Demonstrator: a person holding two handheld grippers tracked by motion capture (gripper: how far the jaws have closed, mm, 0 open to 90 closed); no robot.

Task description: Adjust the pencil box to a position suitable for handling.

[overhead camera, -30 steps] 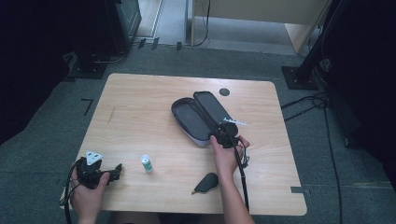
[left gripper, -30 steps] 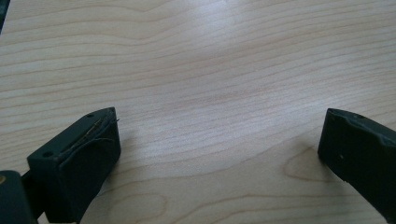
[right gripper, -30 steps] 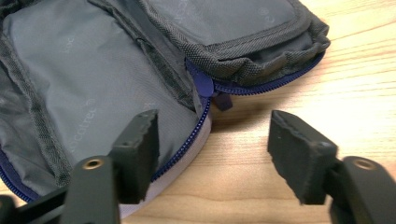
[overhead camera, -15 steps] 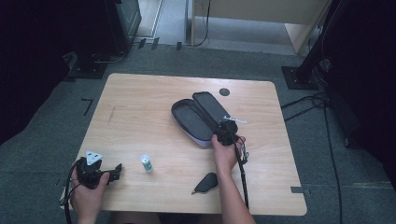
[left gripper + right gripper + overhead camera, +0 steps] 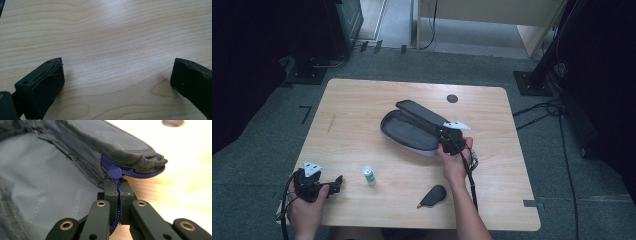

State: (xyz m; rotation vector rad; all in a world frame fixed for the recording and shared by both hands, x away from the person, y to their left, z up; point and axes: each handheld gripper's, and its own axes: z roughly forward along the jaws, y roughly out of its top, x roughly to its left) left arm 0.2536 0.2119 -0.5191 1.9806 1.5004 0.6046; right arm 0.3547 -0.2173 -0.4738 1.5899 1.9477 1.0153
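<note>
The grey pencil case (image 5: 412, 131) lies open near the middle of the desk (image 5: 362, 105), its lid folded back toward the far edge. The right claw (image 5: 118, 195) is clenched on the case's blue zipper tape (image 5: 116, 202) just below the purple slider (image 5: 115, 173), at the case's near right corner; the pull tab itself is hard to make out. The left claw (image 5: 117, 82) sits released, jaws wide apart over bare wood at the desk's near left corner. A small white bottle (image 5: 369, 175) stands between the hands, and a dark pouch-like object (image 5: 433, 195) lies near the front edge, its nature unclear.
</note>
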